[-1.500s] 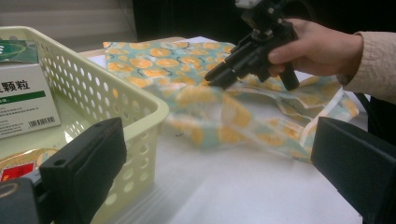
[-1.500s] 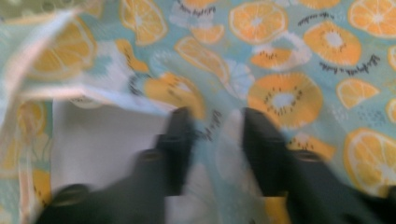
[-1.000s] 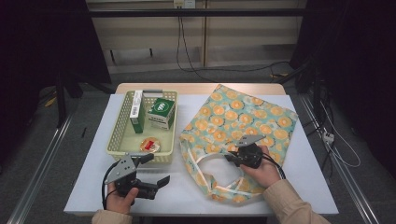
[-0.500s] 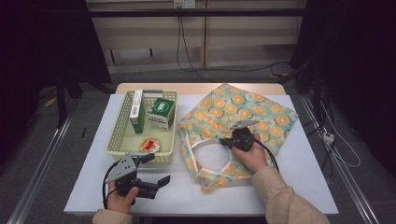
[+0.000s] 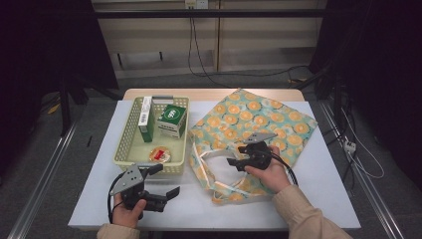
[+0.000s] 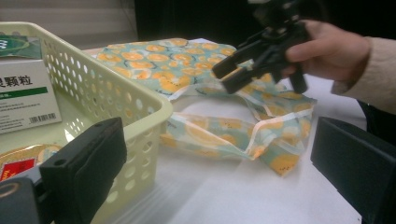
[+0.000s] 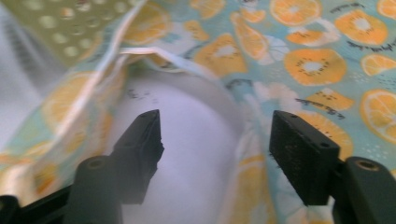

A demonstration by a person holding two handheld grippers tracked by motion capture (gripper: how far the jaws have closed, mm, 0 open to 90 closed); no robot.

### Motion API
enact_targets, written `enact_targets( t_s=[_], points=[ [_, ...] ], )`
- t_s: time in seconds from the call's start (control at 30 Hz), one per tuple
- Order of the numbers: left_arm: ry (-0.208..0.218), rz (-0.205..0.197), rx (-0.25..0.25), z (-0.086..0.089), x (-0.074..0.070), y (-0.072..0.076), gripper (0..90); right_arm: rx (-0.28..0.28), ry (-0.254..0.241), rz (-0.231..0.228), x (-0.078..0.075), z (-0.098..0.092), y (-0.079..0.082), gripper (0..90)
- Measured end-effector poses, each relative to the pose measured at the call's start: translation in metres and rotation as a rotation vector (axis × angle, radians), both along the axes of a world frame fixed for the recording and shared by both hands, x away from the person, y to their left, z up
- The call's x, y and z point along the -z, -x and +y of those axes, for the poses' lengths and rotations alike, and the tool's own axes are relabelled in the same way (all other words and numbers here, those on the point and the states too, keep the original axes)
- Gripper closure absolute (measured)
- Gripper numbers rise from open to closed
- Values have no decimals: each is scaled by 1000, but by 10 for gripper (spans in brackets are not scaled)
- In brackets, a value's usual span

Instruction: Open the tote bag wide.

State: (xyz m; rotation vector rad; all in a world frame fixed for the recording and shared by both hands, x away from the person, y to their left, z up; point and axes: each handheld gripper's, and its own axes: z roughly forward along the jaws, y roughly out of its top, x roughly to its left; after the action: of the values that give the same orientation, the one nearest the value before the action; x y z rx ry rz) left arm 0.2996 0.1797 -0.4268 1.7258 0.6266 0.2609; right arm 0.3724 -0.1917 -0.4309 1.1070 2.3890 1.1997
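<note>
Jaws of the right gripper (image 5: 238, 158) had just opened, releasing the fruit-print bag (image 5: 259, 122), whose handles (image 5: 211, 164) pointed toward the person.

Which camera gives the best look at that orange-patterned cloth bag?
The high view: it shows the whole bag spread on the table beside the basket. The left gripper view shows its handles and near edge from low down; the right gripper view, a blurred close-up of fabric.
</note>
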Motion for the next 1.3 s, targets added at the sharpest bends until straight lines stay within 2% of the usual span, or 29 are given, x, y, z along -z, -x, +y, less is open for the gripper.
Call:
enact_targets(
  t_s=[0.1, 0.2, 0.27, 0.33, 0.43, 0.5, 0.53, 0.6, 0.63, 0.83, 0.97, 1.07, 1.17, 1.3],
  points=[
    [1, -3, 0, -1, -1, -1, 32, -20, -15, -17, -7, 3, 11, 255],
    [-9, -2, -2, -3, 0, -2, 32, -40, -26, -11, -9, 6, 18, 229],
    [-10, -3, -3, -3, -1, -2, 32, -54, -58, -3, -8, 8, 22, 244],
    [-6, -4, -4, -3, -2, -3, 32, -82, -23, -2, -8, 12, 26, 217],
    [-9, -7, -4, -3, -2, -3, 32, -116, -36, -1, -9, 17, 33, 259],
    [-11, -7, -6, -3, -2, -3, 32, -146, -12, -18, -10, 22, 39, 310],
    [-11, -9, -6, -2, -3, -3, 32, -166, -6, -20, -11, 24, 42, 366],
    [-5, -6, -10, -1, -3, -3, 32, -194, -40, -15, -12, 28, 45, 438],
    [-8, -6, -12, -1, -2, -4, 32, -205, -53, -11, -12, 30, 46, 453],
    [-4, -3, -24, 2, -2, -8, 33, -251, -42, -2, -6, 37, 49, 529],
    [2, 3, -41, 8, -1, -10, 33, -269, -44, 22, -2, 38, 51, 544],
    [-1, 0, -54, 12, -1, -12, 33, -270, -47, 13, -2, 39, 53, 548],
    [-1, 0, -66, 14, -2, -14, 33, -283, -57, 23, -1, 40, 56, 544],
    [0, -5, -78, 18, -2, -15, 33, -292, -35, 14, 0, 42, 61, 527]
  ],
)
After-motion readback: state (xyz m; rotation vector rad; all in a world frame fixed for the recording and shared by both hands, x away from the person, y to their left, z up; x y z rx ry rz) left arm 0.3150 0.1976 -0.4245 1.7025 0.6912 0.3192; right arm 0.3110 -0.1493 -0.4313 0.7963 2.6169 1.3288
